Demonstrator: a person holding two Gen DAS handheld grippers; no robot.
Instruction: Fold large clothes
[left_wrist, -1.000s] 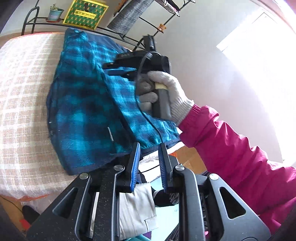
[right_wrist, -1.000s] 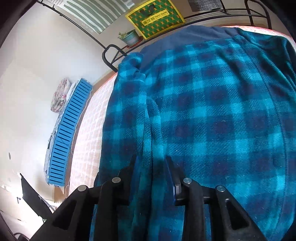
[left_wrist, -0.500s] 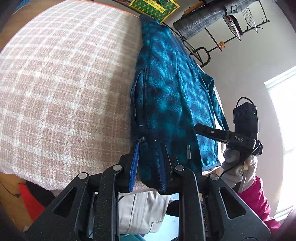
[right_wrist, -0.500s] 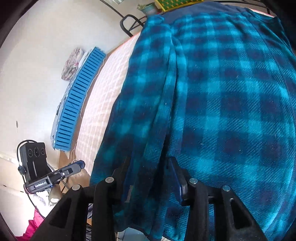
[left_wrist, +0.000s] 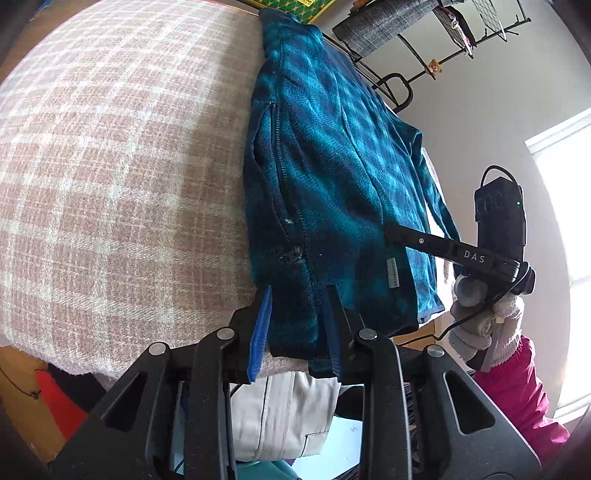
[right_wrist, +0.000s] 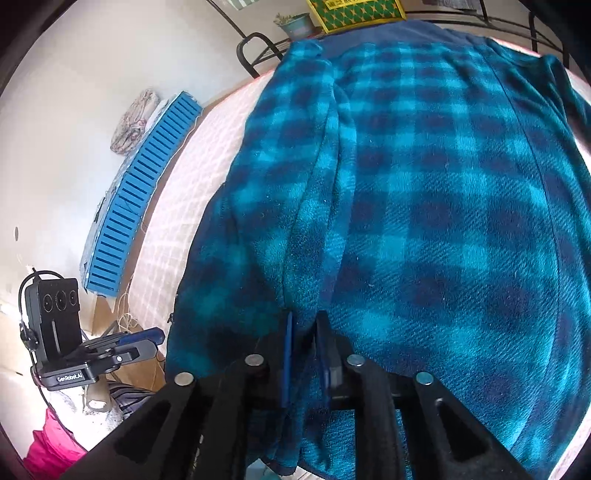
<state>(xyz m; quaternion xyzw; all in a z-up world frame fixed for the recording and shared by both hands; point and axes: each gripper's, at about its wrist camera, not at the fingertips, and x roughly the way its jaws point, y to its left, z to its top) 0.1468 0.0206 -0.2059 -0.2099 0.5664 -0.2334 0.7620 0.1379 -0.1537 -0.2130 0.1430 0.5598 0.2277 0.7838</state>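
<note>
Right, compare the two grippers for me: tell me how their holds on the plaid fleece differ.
The left gripper straddles the hem corner of the plaid fleece jacket by the zipper, fingers well apart; the right gripper pinches a raised fold with fingers close together. The left one sits at the edge of the checked blanket; the right one reaches in over the fleece. Both have blue-padded fingers on fabric.

My work surface is a bed covered with a pink-and-white plaid blanket (left_wrist: 110, 177). A blue plaid fleece jacket (left_wrist: 332, 192) lies directly on it, spread along the right side up to the far edge, with its hem overhanging the near edge. The blanket's left portion lies uncovered.
</note>
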